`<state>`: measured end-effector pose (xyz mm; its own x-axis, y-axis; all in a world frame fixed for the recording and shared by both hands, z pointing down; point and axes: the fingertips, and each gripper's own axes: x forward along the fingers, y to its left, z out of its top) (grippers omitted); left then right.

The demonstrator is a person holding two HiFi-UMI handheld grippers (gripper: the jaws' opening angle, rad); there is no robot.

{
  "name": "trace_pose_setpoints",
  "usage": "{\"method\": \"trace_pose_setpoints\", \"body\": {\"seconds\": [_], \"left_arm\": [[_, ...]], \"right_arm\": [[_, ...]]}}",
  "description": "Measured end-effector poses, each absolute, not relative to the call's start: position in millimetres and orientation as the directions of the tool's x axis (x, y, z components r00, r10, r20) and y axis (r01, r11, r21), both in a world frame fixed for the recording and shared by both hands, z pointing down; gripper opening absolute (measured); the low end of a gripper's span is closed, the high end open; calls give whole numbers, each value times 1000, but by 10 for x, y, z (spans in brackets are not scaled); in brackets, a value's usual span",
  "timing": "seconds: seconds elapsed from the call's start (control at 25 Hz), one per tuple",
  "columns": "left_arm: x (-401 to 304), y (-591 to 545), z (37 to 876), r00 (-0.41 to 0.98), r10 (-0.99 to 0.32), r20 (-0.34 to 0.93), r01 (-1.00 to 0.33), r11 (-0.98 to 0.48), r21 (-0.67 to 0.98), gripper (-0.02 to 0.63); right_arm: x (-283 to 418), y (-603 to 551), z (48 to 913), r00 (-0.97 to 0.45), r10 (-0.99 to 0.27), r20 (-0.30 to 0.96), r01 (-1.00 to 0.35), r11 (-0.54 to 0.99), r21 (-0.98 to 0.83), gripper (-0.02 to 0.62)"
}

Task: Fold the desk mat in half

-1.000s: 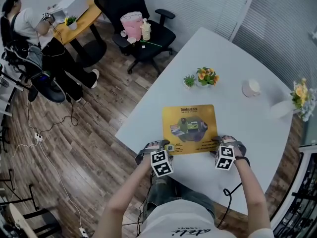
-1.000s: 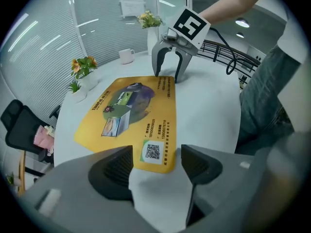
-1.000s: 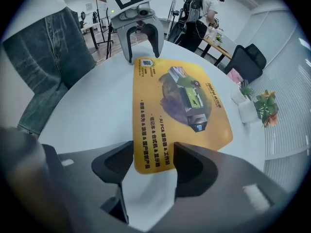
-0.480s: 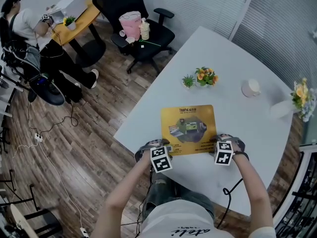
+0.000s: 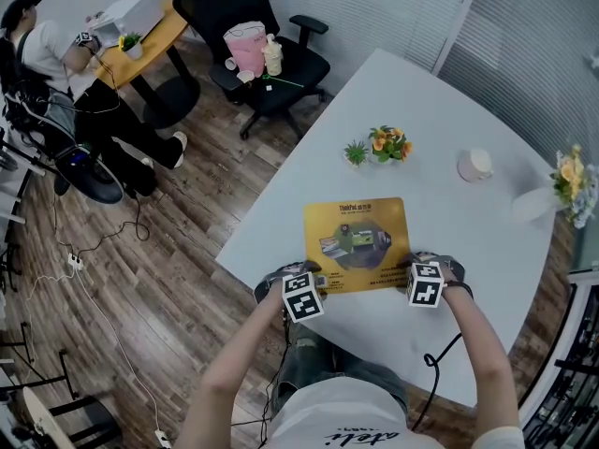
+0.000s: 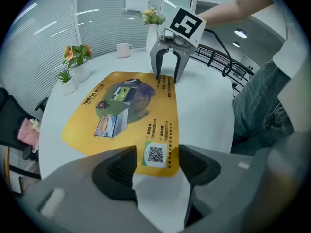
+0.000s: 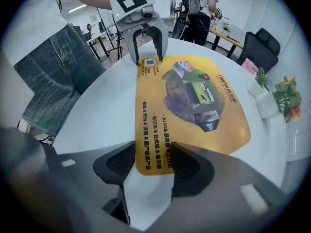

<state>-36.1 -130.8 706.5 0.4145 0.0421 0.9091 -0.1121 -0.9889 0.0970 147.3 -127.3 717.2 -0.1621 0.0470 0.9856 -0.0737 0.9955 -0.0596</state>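
Both my arms (image 5: 234, 368) reach forward and down, forearms bare. My left claw (image 5: 314, 279) points away from me with its jaws spread open. The right claw (image 5: 414, 267) is level with it, well off to its right, and spread the same. Marker cubes (image 5: 301, 299) ride on top.

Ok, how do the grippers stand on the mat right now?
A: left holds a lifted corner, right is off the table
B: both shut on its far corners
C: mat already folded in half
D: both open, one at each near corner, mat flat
D: the left gripper and right gripper each have jaws apart with a near corner of the mat between them, and the mat lies flat and unfolded on the table.
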Motion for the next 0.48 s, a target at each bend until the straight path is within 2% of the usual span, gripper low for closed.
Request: {"method": "trace_pose_setpoints", "body": {"seconds": [0.48], "left_arm": [[-355,-1316,7057,448,37,893,-119,-988,101,275]], "right_arm": [[1462,-1265,7148,-163,45,986,-72,996,-57,252]]}}
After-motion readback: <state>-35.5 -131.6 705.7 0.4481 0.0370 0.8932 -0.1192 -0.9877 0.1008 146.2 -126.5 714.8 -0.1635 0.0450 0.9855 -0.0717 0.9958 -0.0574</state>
